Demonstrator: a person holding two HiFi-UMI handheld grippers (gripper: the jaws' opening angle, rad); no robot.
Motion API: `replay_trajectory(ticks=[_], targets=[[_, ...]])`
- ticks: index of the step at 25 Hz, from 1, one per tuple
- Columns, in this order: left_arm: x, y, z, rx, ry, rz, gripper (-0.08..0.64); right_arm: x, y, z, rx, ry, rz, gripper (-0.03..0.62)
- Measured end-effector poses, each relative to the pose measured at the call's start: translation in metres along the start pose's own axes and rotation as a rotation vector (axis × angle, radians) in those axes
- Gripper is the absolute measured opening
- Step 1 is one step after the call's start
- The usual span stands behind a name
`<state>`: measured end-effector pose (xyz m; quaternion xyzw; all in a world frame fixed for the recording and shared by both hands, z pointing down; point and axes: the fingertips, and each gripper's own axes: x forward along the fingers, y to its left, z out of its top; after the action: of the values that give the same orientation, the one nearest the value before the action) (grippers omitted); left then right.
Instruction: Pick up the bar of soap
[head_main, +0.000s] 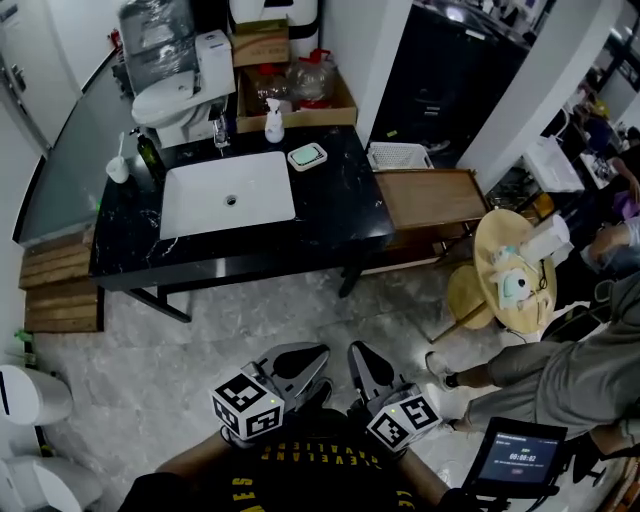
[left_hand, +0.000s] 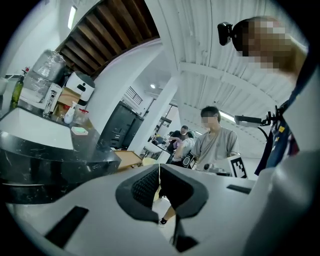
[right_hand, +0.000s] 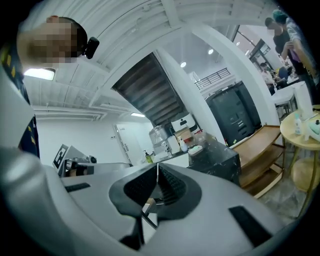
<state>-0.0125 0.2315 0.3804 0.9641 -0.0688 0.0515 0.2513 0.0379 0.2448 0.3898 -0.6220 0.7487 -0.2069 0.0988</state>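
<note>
A pale green bar of soap (head_main: 308, 154) lies in a white dish on the black marble counter (head_main: 340, 210), just right of the white sink basin (head_main: 226, 193). It also shows small in the left gripper view as the soap (left_hand: 79, 131) on the counter's corner, and in the right gripper view as the soap (right_hand: 195, 148). My left gripper (head_main: 318, 355) and right gripper (head_main: 352, 352) are held low near my body, well short of the counter. Both are shut with nothing between their jaws, tips touching in the left gripper (left_hand: 159, 166) and right gripper (right_hand: 157, 166) views.
A spray bottle (head_main: 273, 121), faucet (head_main: 219, 128) and green bottle (head_main: 149, 152) stand behind the basin. A toilet (head_main: 180, 95) and a cardboard tray (head_main: 296, 100) are beyond. A wooden shelf (head_main: 430, 197), a round table (head_main: 515, 275) and a seated person (head_main: 560, 370) are at right.
</note>
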Motion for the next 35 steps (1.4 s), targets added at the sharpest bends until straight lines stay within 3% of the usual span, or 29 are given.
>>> replay_trajectory(ticks=[9, 19, 26, 31, 35], targets=[[0.062, -0.003, 0.004, 0.001, 0.024, 0.053, 0.014, 0.001, -0.051, 0.023, 0.013, 0.014, 0.07, 0.018], [0.101, 0.022, 0.016, -0.01, 0.033, 0.059, 0.014, 0.024, -0.093, 0.037, 0.039, 0.02, 0.055, 0.018], [0.133, 0.058, 0.046, -0.003, 0.02, 0.026, 0.014, 0.066, -0.123, 0.062, 0.011, 0.014, 0.03, 0.018], [0.148, 0.109, 0.072, -0.039, 0.003, 0.029, 0.014, 0.114, -0.14, 0.077, -0.007, 0.025, 0.018, 0.018], [0.164, 0.141, 0.101, -0.015, -0.006, 0.005, 0.014, 0.154, -0.156, 0.094, -0.013, 0.014, 0.0, 0.018]])
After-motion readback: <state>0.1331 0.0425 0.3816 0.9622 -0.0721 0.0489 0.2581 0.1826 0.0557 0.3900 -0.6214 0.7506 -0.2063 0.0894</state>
